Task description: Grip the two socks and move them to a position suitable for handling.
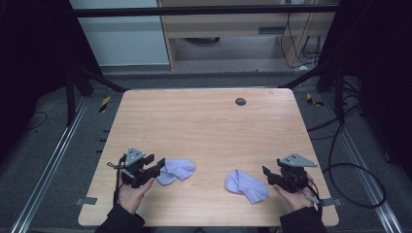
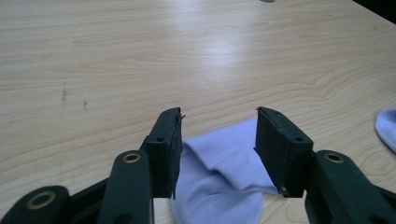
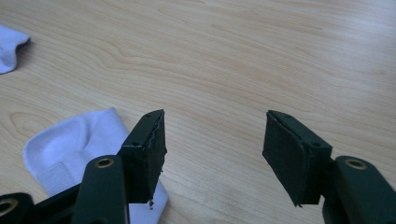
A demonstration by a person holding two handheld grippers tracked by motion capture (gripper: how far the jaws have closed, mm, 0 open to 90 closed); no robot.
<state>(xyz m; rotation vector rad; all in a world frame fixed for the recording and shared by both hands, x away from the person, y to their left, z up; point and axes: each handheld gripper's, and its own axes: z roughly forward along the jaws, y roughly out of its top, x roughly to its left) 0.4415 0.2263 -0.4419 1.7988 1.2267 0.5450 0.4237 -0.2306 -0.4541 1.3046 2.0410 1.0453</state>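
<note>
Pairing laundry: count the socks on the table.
2. One sock lies by the left gripper, between its open jaws; the other sock lies beside the right gripper.

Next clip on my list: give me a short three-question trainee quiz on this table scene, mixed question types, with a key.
1. True or false: the left tongs are clamped shut on the left sock.
2. Multiple choice: how many pale lilac socks lie on the wooden table? A) one B) two C) three
3. Short answer: in the right gripper view, on which side of the right tongs does the right sock lie?

Key:
1. False. The jaws stand open, with the sock lying below and between them.
2. B. One lies by each set of tongs.
3. The left side, partly behind the left jaw; nothing lies between the open jaws.
</note>
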